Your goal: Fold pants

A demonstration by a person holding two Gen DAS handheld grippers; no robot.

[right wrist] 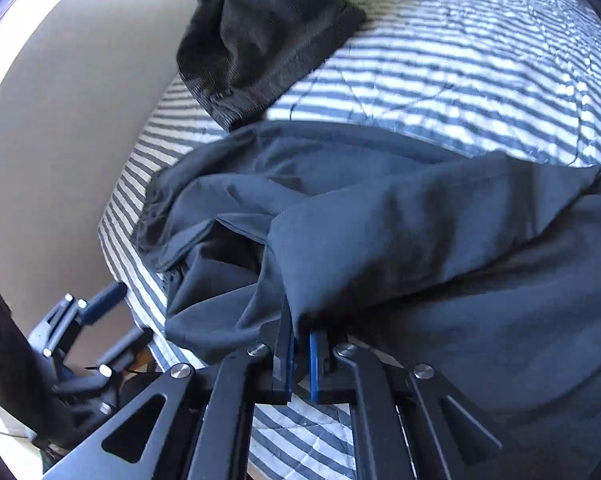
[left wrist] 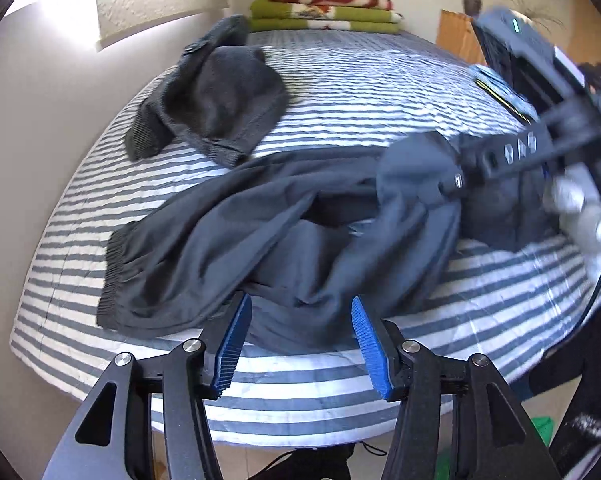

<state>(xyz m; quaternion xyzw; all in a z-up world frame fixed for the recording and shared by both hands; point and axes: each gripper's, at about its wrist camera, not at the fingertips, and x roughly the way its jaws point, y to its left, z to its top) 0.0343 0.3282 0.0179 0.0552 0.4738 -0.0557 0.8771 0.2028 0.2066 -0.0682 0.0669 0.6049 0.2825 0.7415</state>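
The pants are lying crumpled across the lower middle of the striped bed, with the gathered elastic band at the lower left of the left wrist view and the rest bunching toward the right.

The right claw is sitting at the lower middle of its own view, pressed together and pinching a fold of the pants cloth. The left claw is hovering spread at the bottom of its view, just over the near edge of the pants, gripping nothing.

To do this step well, I think the left claw should be closing on a matching edge or corner, so both claws can be pulling the cloth taut and flat before any fold is being made. Grabbing only one layer matters; the loose heap probably hides doubled layers, though the blur makes that hard to judge.

The pants are looking thin, smooth and dark slate, draping in soft creases. The bed cover is quilted, in grey and white stripes. A coarser dark knit garment is slumping at the upper left.
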